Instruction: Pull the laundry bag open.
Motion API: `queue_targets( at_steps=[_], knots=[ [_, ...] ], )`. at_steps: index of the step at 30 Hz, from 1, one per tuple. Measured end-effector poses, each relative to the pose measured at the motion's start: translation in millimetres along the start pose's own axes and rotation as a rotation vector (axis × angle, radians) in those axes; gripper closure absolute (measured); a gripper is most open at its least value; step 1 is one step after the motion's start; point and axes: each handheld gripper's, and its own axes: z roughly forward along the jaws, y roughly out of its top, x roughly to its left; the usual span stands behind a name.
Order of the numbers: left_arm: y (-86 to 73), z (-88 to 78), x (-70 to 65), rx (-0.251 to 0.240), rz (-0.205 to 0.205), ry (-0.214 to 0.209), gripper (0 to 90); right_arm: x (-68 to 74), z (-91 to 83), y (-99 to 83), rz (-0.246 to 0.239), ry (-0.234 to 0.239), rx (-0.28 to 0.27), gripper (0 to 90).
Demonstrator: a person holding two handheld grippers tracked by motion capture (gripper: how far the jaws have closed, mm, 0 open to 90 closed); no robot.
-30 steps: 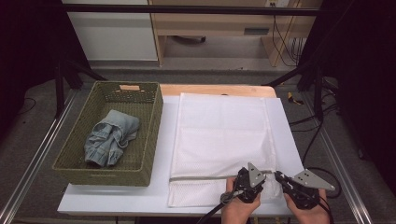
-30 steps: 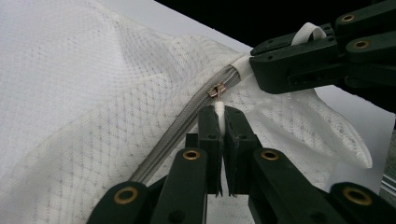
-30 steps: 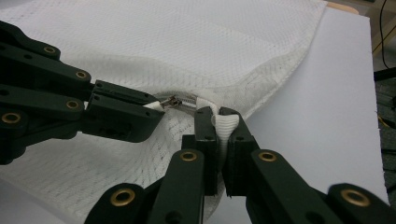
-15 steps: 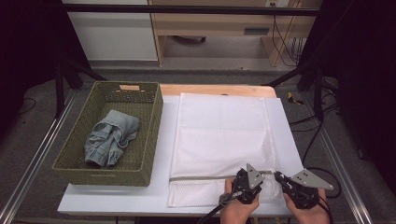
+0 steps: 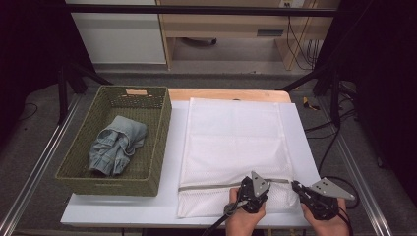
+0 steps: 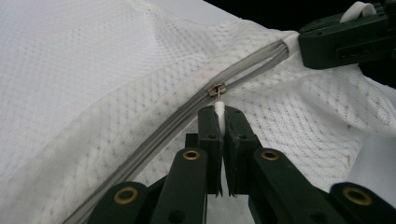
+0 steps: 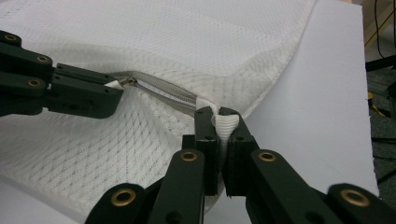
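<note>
A white mesh laundry bag (image 5: 236, 142) lies flat on the white board, its grey zipper (image 5: 211, 187) running across near the front edge. My left gripper (image 5: 256, 186) is shut on the small white pull tab (image 6: 219, 106) of the zipper slider (image 6: 216, 89). My right gripper (image 5: 295, 185) is shut on the white ribbed loop (image 7: 226, 125) at the zipper's right end, at the bag's corner. In the right gripper view, the left gripper (image 7: 112, 95) sits a short way along the zipper (image 7: 163, 91) from mine.
A green woven basket (image 5: 162, 147) stands left of the bag with a crumpled denim garment (image 5: 117, 145) inside. The white board (image 5: 123, 211) ends just in front of the hands. A wooden table edge (image 5: 226, 94) lies behind; cables (image 5: 334, 142) hang off the right side.
The left gripper has crept slightly to the left along the zipper line. The right gripper has stayed where it was.
</note>
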Motion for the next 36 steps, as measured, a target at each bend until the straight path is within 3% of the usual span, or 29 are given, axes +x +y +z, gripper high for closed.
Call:
queue_targets(
  at_steps=[9,36],
  knots=[
    [-1.0,-1.9,0.6,-0.006,-0.011,-0.006,86.6,1.0,0.9,-1.0,0.012,0.021,0.003,86.6],
    [-1.9,-2.3,-0.4,-0.006,-0.010,0.001,86.5,2.0,0.8,-1.2,-0.005,0.011,0.000,86.6]
  ],
)
